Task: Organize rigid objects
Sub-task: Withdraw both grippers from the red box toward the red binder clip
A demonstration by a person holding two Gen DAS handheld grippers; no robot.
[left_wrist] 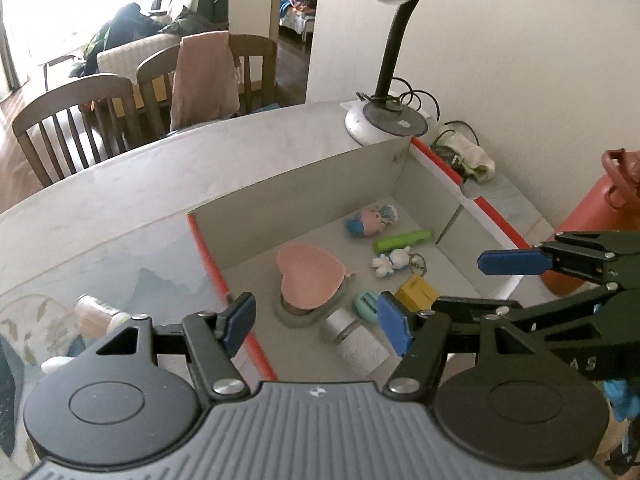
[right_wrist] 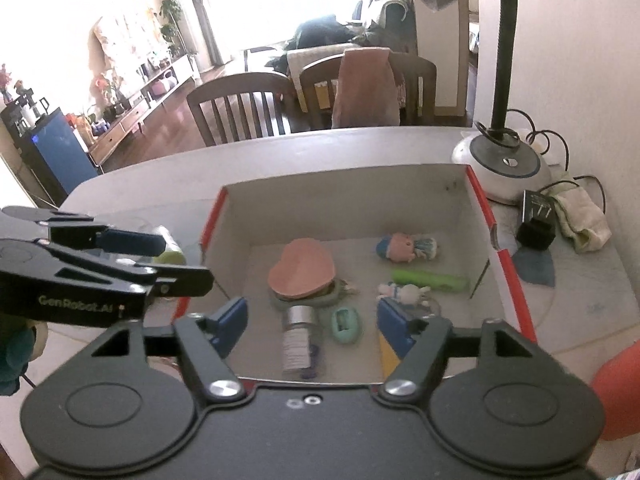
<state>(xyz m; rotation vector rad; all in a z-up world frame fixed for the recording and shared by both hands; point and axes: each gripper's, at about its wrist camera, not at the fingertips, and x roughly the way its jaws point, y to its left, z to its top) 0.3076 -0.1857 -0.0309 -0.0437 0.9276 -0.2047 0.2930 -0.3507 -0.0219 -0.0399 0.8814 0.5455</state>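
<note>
A white cardboard box (left_wrist: pixel 304 196) (right_wrist: pixel 344 204) with red edges stands on the table. Inside it lie a pink heart-shaped case (left_wrist: pixel 310 276) (right_wrist: pixel 302 272), a pink and blue doll (left_wrist: pixel 370 220) (right_wrist: pixel 406 246), a green tube (left_wrist: pixel 402 240) (right_wrist: pixel 430 280), a white bunny keychain (left_wrist: pixel 394 262) (right_wrist: pixel 404 292), a yellow box (left_wrist: pixel 416 292) (right_wrist: pixel 390 354), a teal oval piece (left_wrist: pixel 365 305) (right_wrist: pixel 346 324) and a white bottle (left_wrist: pixel 356 338) (right_wrist: pixel 298 336). My left gripper (left_wrist: pixel 316 322) (right_wrist: pixel 172 258) hangs open over the box's left edge. My right gripper (right_wrist: pixel 312 326) (left_wrist: pixel 492 284) is open above the box's near side, holding nothing.
A small bottle (left_wrist: pixel 98 314) (right_wrist: pixel 172 250) lies on the table left of the box. A desk lamp (left_wrist: pixel 386 120) (right_wrist: pixel 504 164) stands behind the box's far right corner, with a black adapter (right_wrist: pixel 536 220) and a cloth (right_wrist: pixel 580 212) beside it. An orange-red bottle (left_wrist: pixel 592 216) (right_wrist: pixel 616 392) stands at the right. Wooden chairs (right_wrist: pixel 240 108) line the far edge.
</note>
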